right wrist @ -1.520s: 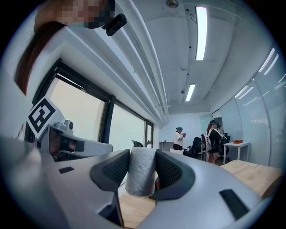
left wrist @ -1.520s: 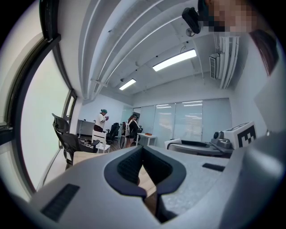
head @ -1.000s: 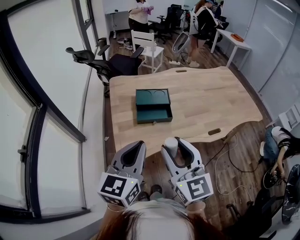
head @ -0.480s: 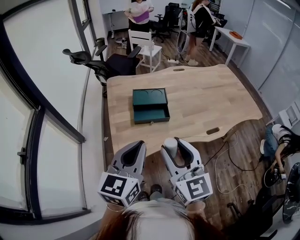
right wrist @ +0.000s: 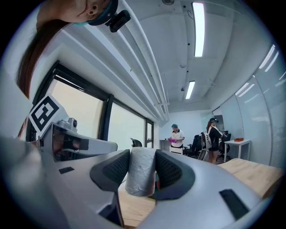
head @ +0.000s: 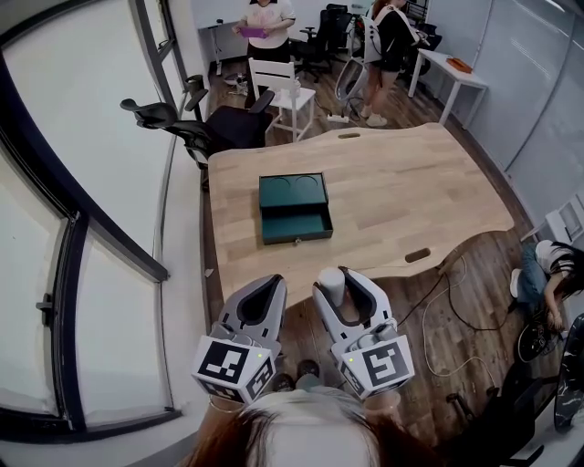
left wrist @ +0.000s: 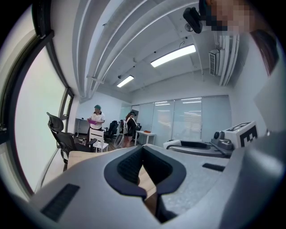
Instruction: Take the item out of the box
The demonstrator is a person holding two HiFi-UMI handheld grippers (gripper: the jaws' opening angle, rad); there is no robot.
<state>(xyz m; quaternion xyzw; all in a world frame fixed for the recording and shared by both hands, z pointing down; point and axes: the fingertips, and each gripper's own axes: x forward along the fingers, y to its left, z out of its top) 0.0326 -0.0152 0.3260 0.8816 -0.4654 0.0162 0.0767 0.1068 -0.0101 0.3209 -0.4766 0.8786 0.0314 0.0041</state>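
Observation:
A dark green box [head: 294,208] lies on the wooden table [head: 401,196], its front drawer [head: 297,224] pulled out and two round recesses in its top. Both grippers hover side by side short of the table's near edge, well apart from the box. My right gripper [head: 338,286] is shut on a pale grey cylinder [head: 333,283]; in the right gripper view that cylinder [right wrist: 141,172] stands upright between the dark pads [right wrist: 169,170]. My left gripper [head: 259,294] is shut, its pads [left wrist: 132,166] meeting at the tips with nothing between them.
A black office chair [head: 196,128] and a white chair [head: 281,87] stand beyond the table's far edge. Two people [head: 265,23] stand at the back near a white desk [head: 452,77]. Cables [head: 447,319] lie on the floor at right, where another person [head: 552,274] crouches. A glass wall [head: 82,228] runs along the left.
Both grippers have stayed put, the right one still closed on the cylinder. The people at the back have shifted a little, and the head view has drifted slightly.

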